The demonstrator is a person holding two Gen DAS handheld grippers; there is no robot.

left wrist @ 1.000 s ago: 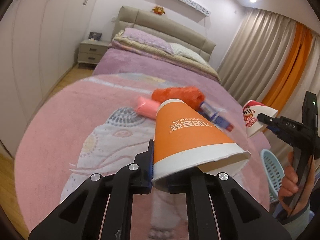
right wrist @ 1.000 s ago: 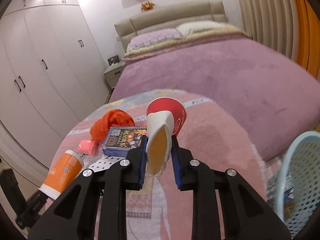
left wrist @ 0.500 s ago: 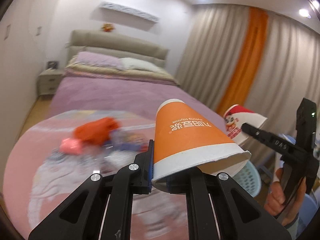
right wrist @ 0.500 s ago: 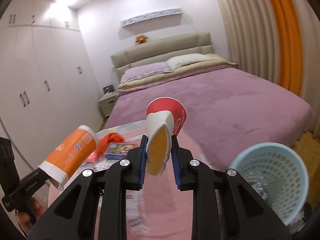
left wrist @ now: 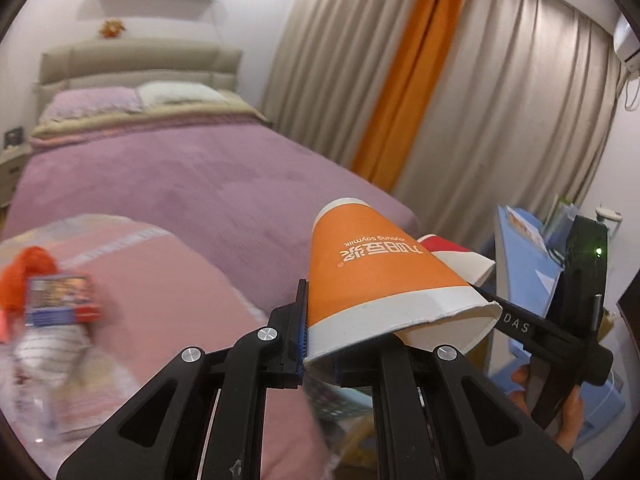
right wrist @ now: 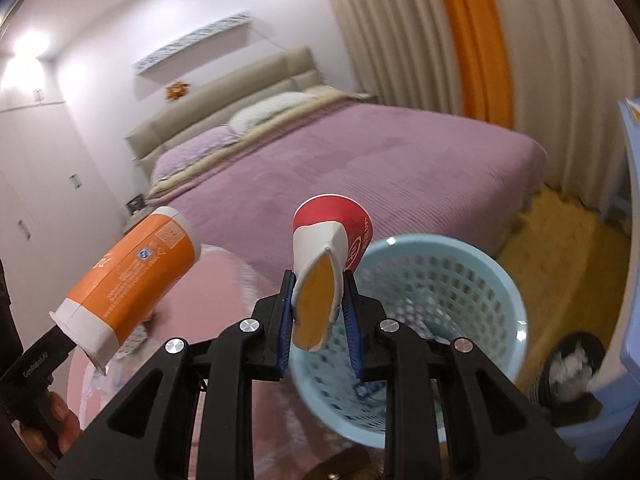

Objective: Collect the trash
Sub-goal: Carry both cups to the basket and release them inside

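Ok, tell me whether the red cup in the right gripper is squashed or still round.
Squashed. The right gripper pinches the red cup at its rim, and the mouth is pressed into a narrow slit between the pads.

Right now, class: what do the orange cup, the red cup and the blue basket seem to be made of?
Orange cup: likely paper, matte; its rim is torn and bent. Red cup: likely paper too; it is squashed flat where it is pinched. Blue basket: probably moulded plastic, smooth with a slight sheen and a regular grid of holes.
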